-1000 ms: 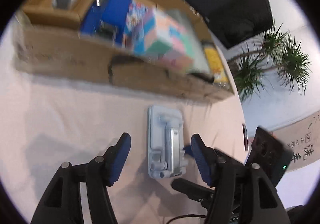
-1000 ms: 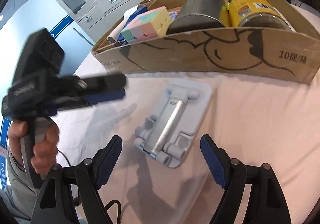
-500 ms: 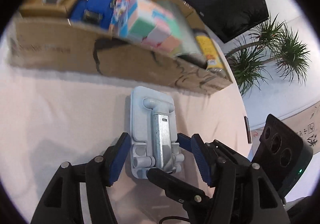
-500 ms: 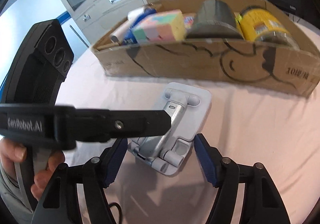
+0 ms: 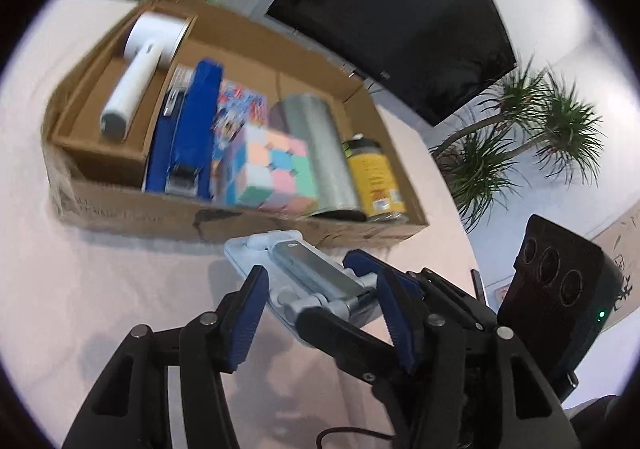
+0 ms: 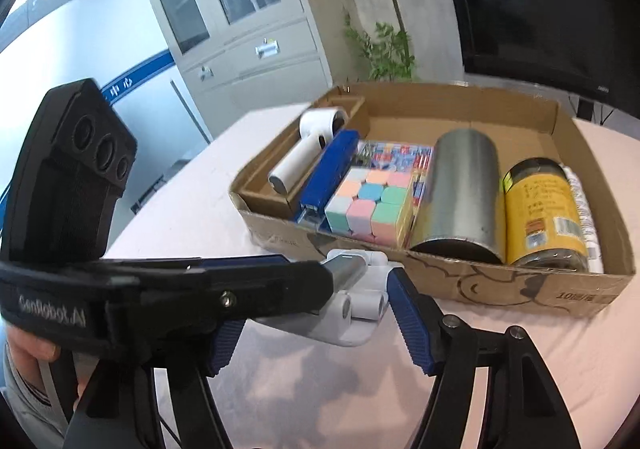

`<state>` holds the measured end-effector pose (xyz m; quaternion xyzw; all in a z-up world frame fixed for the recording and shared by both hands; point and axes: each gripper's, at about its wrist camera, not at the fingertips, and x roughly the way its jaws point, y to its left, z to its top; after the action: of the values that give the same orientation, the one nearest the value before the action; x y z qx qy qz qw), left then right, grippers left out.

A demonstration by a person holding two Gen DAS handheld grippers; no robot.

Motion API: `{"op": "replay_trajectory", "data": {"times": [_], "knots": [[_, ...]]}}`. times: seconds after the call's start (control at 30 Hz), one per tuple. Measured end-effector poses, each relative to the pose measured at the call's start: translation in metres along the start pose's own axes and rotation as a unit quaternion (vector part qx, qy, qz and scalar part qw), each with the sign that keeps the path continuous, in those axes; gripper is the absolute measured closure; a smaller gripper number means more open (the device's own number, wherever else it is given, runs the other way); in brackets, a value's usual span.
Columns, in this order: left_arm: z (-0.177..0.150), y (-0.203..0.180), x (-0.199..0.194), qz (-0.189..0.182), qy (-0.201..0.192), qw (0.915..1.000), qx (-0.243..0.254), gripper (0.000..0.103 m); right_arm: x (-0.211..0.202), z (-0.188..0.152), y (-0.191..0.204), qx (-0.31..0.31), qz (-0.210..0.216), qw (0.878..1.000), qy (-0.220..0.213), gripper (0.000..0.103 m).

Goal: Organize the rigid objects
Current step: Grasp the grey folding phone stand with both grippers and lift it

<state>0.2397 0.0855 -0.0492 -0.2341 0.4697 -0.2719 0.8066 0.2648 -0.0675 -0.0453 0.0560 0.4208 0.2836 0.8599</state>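
Both grippers are on the phone stand [image 5: 308,281], a pale grey folded stand w/ a metal arm. It's tilted, off the pink tablecloth [image 5: 100,281], just in front of the box [image 5: 132,209].

Left gripper [image 5: 320,313]: jaws have just been closing, stand between them; blue pads look to be against its sides, but the right gripper crosses in front, so contact can't be confirmed.

Right gripper [image 6: 316,325]: jaws have just been closing too, clamped on the stand's near end; the left gripper's body hides its left pad.

In the box, left to right: white handheld device [image 6: 308,145], blue stapler [image 6: 324,177], pastel cube [image 6: 368,205], steel can [image 6: 460,197], yellow jar [image 6: 540,209].
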Motion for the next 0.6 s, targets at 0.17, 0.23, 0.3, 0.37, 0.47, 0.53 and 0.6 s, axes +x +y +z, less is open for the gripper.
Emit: {"op": "replay_trajectory", "data": {"times": [0.17, 0.23, 0.3, 0.37, 0.47, 0.53, 0.6], "knots": [[-0.025, 0.036, 0.014, 0.003, 0.032, 0.9981, -0.052, 0.052, 0.024, -0.033, -0.022, 0.034, 0.013, 0.997, 0.063, 0.039], [-0.032, 0.049, 0.022, 0.0, 0.047, 0.9958, -0.078, 0.052, 0.027, -0.047, -0.029, 0.047, 0.019, 0.995, 0.081, 0.039], [-0.035, 0.055, 0.029, -0.001, 0.059, 0.9948, -0.084, 0.052, 0.031, -0.055, -0.029, 0.05, 0.017, 0.994, 0.095, 0.039], [-0.038, 0.054, 0.036, -0.009, 0.069, 0.9944, -0.08, 0.052, 0.04, -0.059, -0.024, 0.051, 0.007, 0.993, 0.106, 0.037], [-0.041, 0.052, 0.047, -0.033, 0.09, 0.9924, -0.076, 0.052, 0.049, -0.059, -0.007, 0.02, -0.037, 0.994, 0.098, 0.028], [-0.044, 0.052, 0.054, -0.042, 0.104, 0.9904, -0.081, 0.052, 0.058, -0.063, -0.001, 0.007, -0.068, 0.992, 0.103, 0.025], [-0.046, 0.049, 0.057, -0.049, 0.101, 0.9908, -0.074, 0.05, 0.063, -0.069, 0.004, 0.002, -0.081, 0.991, 0.104, 0.023]]}}
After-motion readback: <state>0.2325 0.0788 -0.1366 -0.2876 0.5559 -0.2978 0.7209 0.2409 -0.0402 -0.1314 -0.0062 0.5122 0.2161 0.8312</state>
